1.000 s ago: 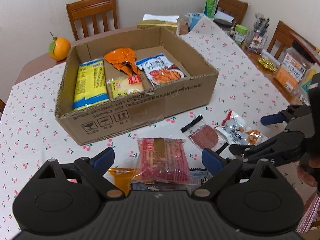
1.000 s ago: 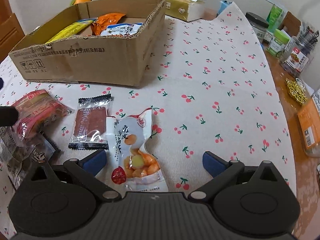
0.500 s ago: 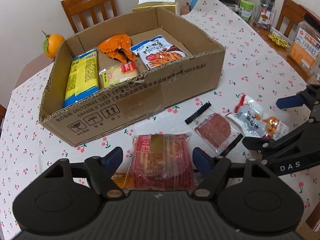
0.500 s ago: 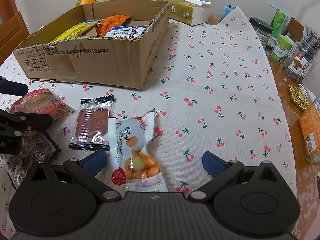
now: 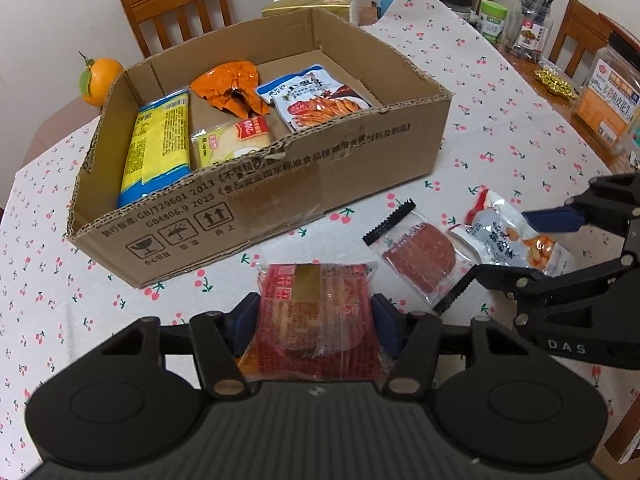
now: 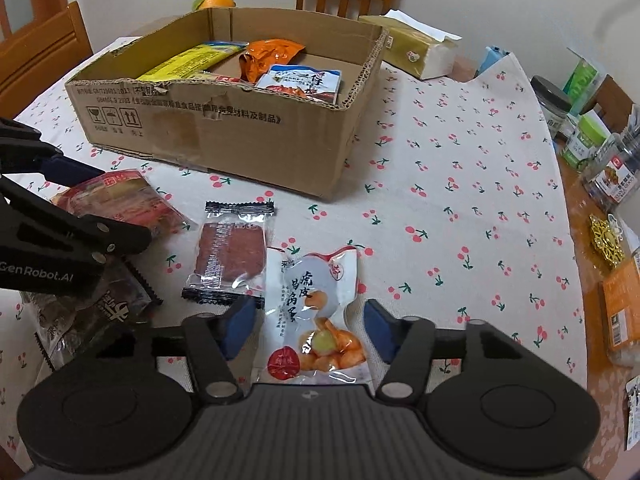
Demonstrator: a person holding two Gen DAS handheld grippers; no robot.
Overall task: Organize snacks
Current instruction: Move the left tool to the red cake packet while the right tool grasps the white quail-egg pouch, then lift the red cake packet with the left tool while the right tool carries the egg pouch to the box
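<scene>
Both sets of jaws have just been closing in: a second ago each stood wide around its packet, now each is drawn in close. The left gripper (image 5: 316, 322) has its blue pads (image 5: 245, 320) pressed against the two sides of the red packet (image 5: 318, 312), clamped on it, and the packet lies on the tablecloth (image 5: 472, 92) just in front of the cardboard box (image 5: 280, 184). Over on the right, the right gripper (image 6: 308, 326) has narrowed around the white packet with orange eggs (image 6: 320, 308); that packet lies flat between the pads, the right pad (image 6: 376, 326) right at its edge, the left pad (image 6: 236, 328) showing a sliver of cloth beside it, so not gripping yet. Between the two packets lies a clear packet of dried meat (image 6: 230, 254), touching the white one. Under the left gripper's arm sits a dark wrapper (image 6: 96, 312). Inside the box: a yellow bag (image 5: 158, 146), an orange bag (image 5: 232, 90), a pale small packet (image 5: 232, 140) and a white-and-blue packet (image 5: 316, 98). Behind the box, an orange (image 5: 98, 82), a tissue box (image 6: 416, 50) and wooden chairs (image 5: 176, 4). Jars (image 5: 528, 28) crowd the table's far right edge.
</scene>
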